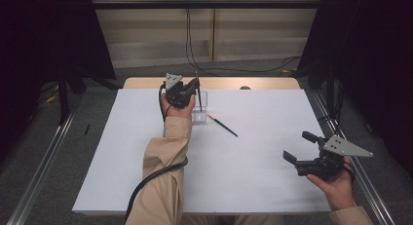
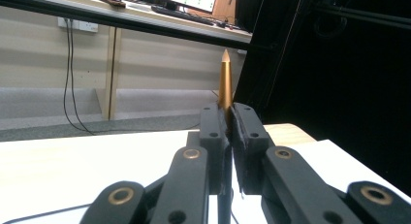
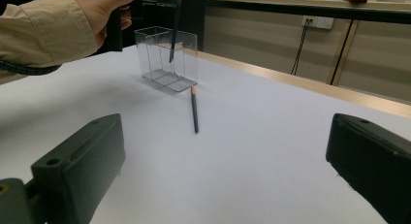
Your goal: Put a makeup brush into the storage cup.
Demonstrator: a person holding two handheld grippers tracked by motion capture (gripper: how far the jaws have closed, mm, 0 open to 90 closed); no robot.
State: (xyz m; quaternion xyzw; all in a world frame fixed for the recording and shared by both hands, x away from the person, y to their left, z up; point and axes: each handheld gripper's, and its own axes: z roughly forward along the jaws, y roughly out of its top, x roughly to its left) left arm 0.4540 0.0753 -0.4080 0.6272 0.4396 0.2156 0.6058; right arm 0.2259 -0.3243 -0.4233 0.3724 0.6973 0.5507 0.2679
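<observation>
A lab: black curtains (image 1: 375, 49), railed test table (image 1: 243, 152).

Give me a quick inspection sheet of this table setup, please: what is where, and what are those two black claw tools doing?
Surface: white table top, wooden edge at the far side.
Job's things: clear box standing upright; one pencil held upright over it, lower end inside; second pencil lying flat beside the box.
Clutter: nothing seen.
Grippers: left gripper shut on the held pencil; right gripper open, holding nothing, near the right edge.
Cables: black cable along the left sleeve; wires hanging down the far wall.
Surroundings: dark curtains, grey floor.
</observation>
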